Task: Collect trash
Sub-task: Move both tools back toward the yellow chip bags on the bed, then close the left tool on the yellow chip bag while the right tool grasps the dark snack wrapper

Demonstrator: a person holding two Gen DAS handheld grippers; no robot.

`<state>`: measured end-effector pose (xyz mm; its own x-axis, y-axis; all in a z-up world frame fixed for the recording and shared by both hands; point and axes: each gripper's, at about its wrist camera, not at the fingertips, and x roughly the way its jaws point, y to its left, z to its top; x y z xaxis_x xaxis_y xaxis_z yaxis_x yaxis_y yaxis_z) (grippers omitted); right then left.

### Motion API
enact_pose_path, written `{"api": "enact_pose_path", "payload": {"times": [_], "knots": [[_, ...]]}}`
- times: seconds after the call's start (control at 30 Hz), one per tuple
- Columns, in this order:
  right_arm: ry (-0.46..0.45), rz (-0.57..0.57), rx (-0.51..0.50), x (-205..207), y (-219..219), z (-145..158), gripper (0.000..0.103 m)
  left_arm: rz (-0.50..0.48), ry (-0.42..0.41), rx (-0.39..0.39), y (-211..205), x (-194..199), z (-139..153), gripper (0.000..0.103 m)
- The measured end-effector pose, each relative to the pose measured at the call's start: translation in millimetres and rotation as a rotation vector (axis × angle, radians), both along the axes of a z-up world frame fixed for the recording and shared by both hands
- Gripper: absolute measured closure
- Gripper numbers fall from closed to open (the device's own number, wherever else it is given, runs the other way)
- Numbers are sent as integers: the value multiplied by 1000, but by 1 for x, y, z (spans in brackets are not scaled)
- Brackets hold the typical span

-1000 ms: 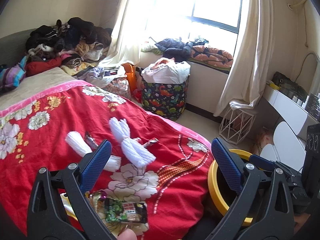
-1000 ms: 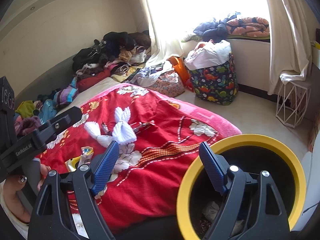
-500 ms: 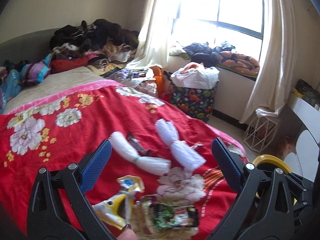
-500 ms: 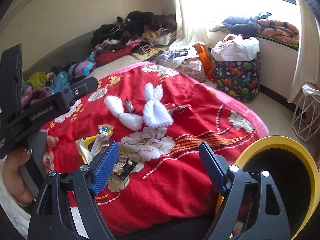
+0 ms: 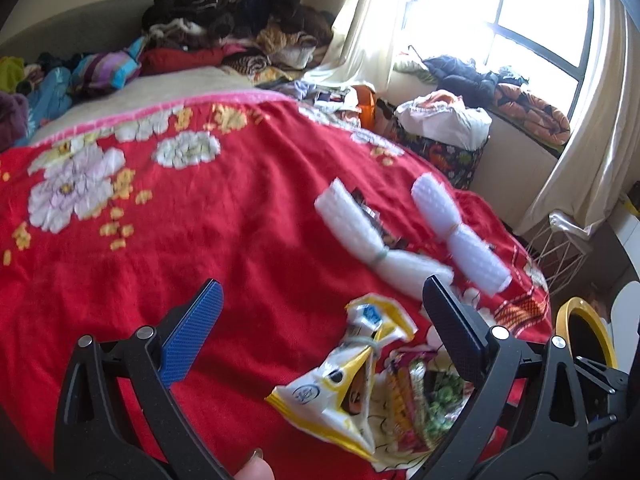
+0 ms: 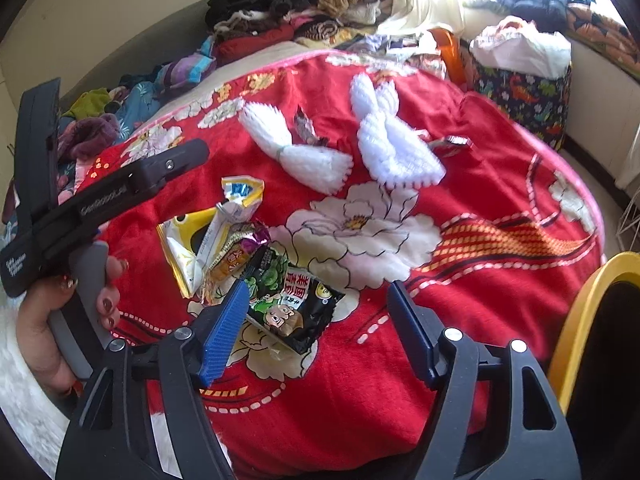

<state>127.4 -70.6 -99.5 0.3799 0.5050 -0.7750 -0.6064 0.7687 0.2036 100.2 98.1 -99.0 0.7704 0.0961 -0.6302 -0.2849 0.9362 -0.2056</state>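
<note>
Snack wrappers lie on the red flowered blanket (image 5: 248,208): a yellow-white wrapper (image 5: 344,384) (image 6: 188,248), a black-green packet (image 6: 292,300) (image 5: 436,412) and a small dark wrapper (image 6: 306,130) between two white tied bundles (image 6: 296,152) (image 6: 392,148). My left gripper (image 5: 320,320) is open just above the yellow wrapper. My right gripper (image 6: 318,320) is open over the black packet. The yellow-rimmed black bin (image 6: 592,320) (image 5: 584,332) stands beside the bed at right.
A pile of clothes (image 5: 224,28) covers the bed's far end. A patterned laundry basket (image 6: 524,88) and a white wire stand (image 5: 560,248) stand on the floor by the window. The left gripper's body (image 6: 100,200) shows at left in the right wrist view.
Both grippers have swung left from the bin toward the bed and come closer to the wrappers. The bin has slid to the right edge of both views. Both stay open.
</note>
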Motion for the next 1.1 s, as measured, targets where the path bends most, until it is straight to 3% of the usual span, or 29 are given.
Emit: {"api": "enact_pose_path", "payload": {"times": [0.13, 0.2, 0.27, 0.33, 0.47, 0.53, 0.77, 0.83, 0.9, 1.1], "knots": [[83, 12, -14, 9, 9, -17, 43, -9, 62, -36, 1, -3, -19, 11], [111, 18, -11, 11, 12, -23, 47, -7, 90, -58, 0, -5, -26, 20], [124, 27, 6, 11, 14, -25, 60, -18, 108, -74, -2, -6, -31, 25], [125, 32, 5, 11, 15, -25, 68, -32, 119, -86, -6, -6, -34, 31], [130, 26, 19, 11, 12, -25, 80, -58, 108, -125, -10, -5, -34, 33], [139, 15, 36, 11, 8, -25, 83, -74, 97, -142, -12, -5, -32, 33], [77, 10, 50, 5, 1, -13, 87, -94, 101, -191, -14, -3, -32, 55], [62, 5, 56, 4, -2, -9, 88, -103, 97, -206, -15, -3, -31, 62], [52, 2, 61, 4, -4, -6, 88, -113, 96, -211, -17, -1, -30, 78], [18, -15, 73, 2, -15, 4, 89, -119, 97, -217, -22, 0, -26, 85]]}}
